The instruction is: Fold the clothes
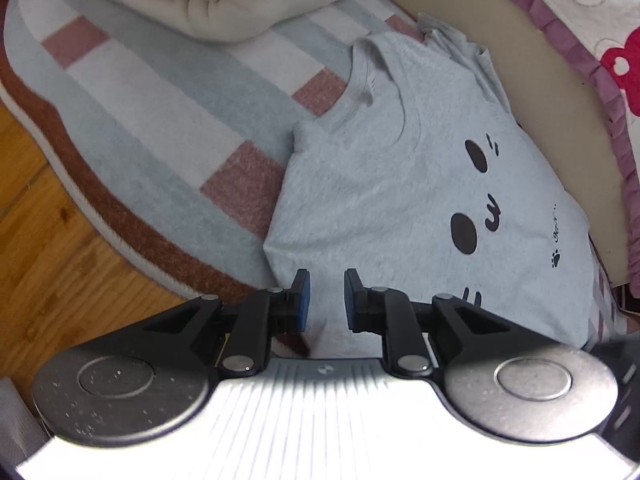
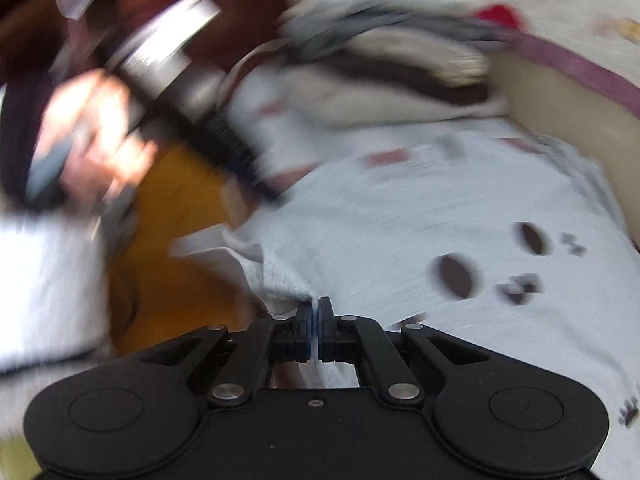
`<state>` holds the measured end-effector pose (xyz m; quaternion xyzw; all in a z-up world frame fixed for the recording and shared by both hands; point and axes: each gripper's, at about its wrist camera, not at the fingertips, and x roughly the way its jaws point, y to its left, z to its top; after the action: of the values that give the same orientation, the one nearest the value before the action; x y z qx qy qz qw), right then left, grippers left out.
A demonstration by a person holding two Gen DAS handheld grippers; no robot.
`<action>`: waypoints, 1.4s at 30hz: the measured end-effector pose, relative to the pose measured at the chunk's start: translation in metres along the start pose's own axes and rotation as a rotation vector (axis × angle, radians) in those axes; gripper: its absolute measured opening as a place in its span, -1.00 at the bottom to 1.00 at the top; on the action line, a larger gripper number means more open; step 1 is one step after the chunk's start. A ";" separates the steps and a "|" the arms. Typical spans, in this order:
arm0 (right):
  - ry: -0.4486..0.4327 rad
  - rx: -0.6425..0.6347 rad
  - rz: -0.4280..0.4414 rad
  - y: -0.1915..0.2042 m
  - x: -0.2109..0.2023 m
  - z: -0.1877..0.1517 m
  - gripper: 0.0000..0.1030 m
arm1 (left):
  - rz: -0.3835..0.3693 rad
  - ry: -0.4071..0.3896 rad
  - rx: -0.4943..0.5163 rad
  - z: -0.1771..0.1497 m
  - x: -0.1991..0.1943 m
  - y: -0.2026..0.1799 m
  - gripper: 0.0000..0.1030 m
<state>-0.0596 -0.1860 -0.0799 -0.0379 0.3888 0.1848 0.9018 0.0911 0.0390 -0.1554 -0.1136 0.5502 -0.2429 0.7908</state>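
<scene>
A light grey T-shirt (image 1: 400, 184) with a black cat-face print lies partly folded on a striped rug (image 1: 168, 128), collar toward the top. My left gripper (image 1: 326, 288) is open and empty, just above the shirt's near edge. In the blurred right wrist view, my right gripper (image 2: 318, 306) is shut on a lifted edge of the same T-shirt (image 2: 400, 232). The left gripper (image 2: 224, 144) shows there at upper left, held in a hand.
A pile of folded cream and dark clothes (image 1: 208, 4) sits at the rug's far end, also in the right wrist view (image 2: 380, 64). A bed with a pink-frilled quilt (image 1: 600, 40) borders the right side. Wooden floor (image 1: 48, 248) lies left of the rug.
</scene>
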 end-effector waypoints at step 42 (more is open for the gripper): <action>0.300 0.434 -0.241 -0.142 -0.076 -0.115 0.17 | 0.024 -0.376 0.662 0.022 0.057 -0.142 -0.80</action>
<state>-0.1351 -0.3650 -0.1159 0.0833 0.5409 -0.0187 0.8367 0.0901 -0.1131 -0.1303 0.1118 0.2884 -0.3733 0.8746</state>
